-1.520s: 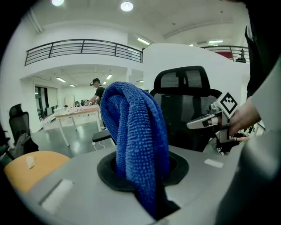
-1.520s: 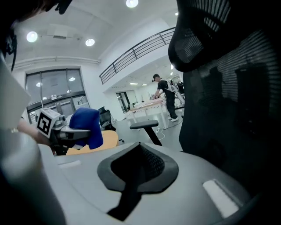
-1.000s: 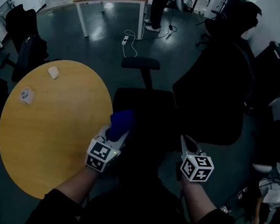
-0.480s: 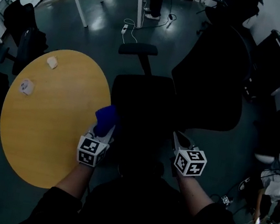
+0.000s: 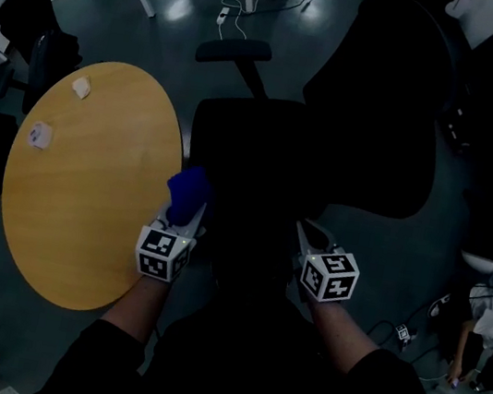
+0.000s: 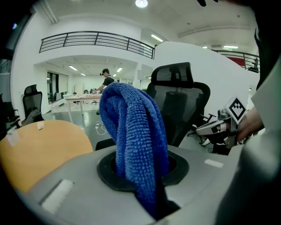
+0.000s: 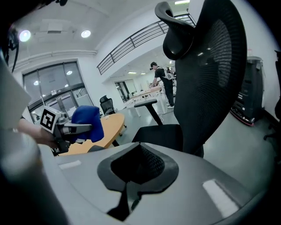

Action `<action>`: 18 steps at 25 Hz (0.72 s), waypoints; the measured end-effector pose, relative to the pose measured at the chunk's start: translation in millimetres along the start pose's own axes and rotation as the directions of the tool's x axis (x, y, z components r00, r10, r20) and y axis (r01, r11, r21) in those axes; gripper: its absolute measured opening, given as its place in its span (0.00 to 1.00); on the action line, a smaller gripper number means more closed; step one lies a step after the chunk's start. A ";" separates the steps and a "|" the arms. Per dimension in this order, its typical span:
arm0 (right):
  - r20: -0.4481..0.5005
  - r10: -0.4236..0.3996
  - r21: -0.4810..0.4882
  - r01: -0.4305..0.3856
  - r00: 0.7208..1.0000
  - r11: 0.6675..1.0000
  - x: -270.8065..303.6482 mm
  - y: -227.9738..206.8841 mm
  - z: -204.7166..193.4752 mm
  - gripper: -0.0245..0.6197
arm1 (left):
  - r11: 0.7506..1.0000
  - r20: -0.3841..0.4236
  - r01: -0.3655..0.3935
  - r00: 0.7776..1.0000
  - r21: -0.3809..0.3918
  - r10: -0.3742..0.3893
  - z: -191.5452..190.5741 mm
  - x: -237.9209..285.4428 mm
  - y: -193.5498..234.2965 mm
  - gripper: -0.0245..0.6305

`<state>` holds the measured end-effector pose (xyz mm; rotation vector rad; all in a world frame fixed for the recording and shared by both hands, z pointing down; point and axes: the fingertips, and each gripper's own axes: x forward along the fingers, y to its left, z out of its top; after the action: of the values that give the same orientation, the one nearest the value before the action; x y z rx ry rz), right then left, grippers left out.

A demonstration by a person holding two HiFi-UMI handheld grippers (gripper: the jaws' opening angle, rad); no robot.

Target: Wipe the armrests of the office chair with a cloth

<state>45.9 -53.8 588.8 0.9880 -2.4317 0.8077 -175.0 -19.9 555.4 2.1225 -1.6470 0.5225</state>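
**Grippers drawn back from the chair**

Since the earlier frame, both grippers had drawn back toward the person, away from the seat of the office chair [image 5: 372, 119]. The left gripper [image 5: 181, 218] was clamped on a blue microfibre cloth [image 5: 187, 191], which stood bunched above its jaws, between the round wooden tabletop [image 5: 79, 191] and the seat. The right gripper [image 5: 305, 237] had its jaws together and held nothing, low beside the backrest. The far armrest [image 5: 234, 51] stood well apart from the cloth.

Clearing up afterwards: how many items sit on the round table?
2 on the table: a white scrap near its far edge, a pale item nearer; none seems hidden.
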 end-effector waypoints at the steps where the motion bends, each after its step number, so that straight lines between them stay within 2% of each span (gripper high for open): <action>1: -0.009 0.007 0.003 -0.007 1.000 1.000 0.2 -2.1 -3.7 0.05 | 1.000 0.001 0.018 1.000 -0.003 -0.018 2.2 7.7 -12.6 0.19; 5: -0.039 0.037 0.000 -0.037 0.999 0.999 0.6 -13.5 -15.0 0.05 | 0.996 0.000 0.090 0.996 -0.014 -0.090 8.9 38.5 -68.0 0.19; 10: -0.020 0.063 -0.006 -0.063 0.998 0.998 -1.5 -33.7 -0.3 0.05 | 0.988 -0.027 0.156 0.987 -0.004 -0.156 8.6 72.7 -122.1 0.19; 14: 0.027 0.082 0.021 -0.083 0.996 0.996 -1.3 -51.3 23.2 0.05 | 0.988 -0.087 0.154 0.984 -0.011 -0.154 -5.1 98.4 -142.7 0.20; 18: 0.051 0.102 0.031 -0.103 0.993 0.994 4.6 -63.6 39.4 0.05 | 0.993 -0.140 0.121 0.983 -0.018 -0.122 -23.4 112.5 -141.3 0.20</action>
<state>83.6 -118.4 584.5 0.9117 -2.5370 0.8708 -12.5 -68.2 621.9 2.1111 -1.4305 0.6100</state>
